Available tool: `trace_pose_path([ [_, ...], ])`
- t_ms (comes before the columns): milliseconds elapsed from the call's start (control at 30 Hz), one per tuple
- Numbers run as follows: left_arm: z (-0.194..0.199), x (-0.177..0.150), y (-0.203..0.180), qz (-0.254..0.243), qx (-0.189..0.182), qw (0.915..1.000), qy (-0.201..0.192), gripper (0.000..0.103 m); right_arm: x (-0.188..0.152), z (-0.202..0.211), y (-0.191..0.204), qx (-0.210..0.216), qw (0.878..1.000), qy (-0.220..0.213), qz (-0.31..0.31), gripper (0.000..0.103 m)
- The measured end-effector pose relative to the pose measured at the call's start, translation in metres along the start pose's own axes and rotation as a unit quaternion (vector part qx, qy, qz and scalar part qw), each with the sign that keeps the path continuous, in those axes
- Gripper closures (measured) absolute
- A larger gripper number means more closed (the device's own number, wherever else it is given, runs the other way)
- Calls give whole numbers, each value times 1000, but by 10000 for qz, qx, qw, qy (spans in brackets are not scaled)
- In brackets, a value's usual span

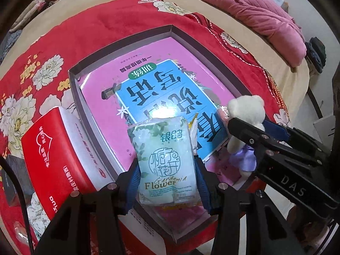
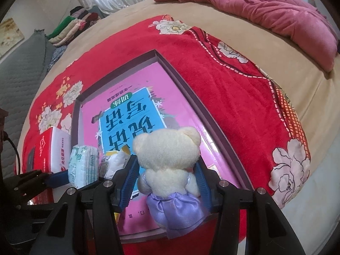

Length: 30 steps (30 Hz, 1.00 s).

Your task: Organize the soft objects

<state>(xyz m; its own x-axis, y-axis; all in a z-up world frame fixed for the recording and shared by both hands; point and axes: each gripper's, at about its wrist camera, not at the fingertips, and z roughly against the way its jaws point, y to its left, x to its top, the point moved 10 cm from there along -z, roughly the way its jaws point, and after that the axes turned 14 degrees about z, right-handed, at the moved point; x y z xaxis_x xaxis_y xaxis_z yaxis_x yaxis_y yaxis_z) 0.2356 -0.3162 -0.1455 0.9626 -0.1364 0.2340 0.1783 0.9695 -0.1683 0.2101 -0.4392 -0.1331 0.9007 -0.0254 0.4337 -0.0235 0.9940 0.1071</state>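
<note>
A red flowered blanket (image 1: pixel 110 31) covers the bed, with a pink quilt (image 2: pixel 265 8) bunched at the far side. On the blanket lies a shallow box (image 1: pixel 73 78) holding a pink book (image 2: pixel 170 89). A red tissue box (image 1: pixel 48 155) stands just left of it. Over the box's near end, the left gripper (image 1: pixel 167 170) clamps a tissue packet (image 1: pixel 165 161), and to its right the right gripper (image 2: pixel 167 180) clamps a cream teddy bear (image 2: pixel 167 148) in a purple skirt.
</note>
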Motion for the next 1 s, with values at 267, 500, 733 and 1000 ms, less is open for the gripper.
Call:
trace_pose_path([
  [267, -1, 1, -1, -31, 99, 9999, -40, 52, 3, 2, 2, -17, 10000, -9, 88, 42],
  [500, -3, 0, -2, -61, 82, 9999, -1, 47, 4, 10, -3, -119, 9999, -59, 93, 41],
  [733, -3, 0, -4, -46, 110, 9999, -24, 42, 5, 27, -9, -179, 9997, -185, 36, 41],
  [1000, -4, -1, -10, -90, 21, 10000, 25, 36, 8, 39, -13, -243, 9993, -268, -4, 41],
])
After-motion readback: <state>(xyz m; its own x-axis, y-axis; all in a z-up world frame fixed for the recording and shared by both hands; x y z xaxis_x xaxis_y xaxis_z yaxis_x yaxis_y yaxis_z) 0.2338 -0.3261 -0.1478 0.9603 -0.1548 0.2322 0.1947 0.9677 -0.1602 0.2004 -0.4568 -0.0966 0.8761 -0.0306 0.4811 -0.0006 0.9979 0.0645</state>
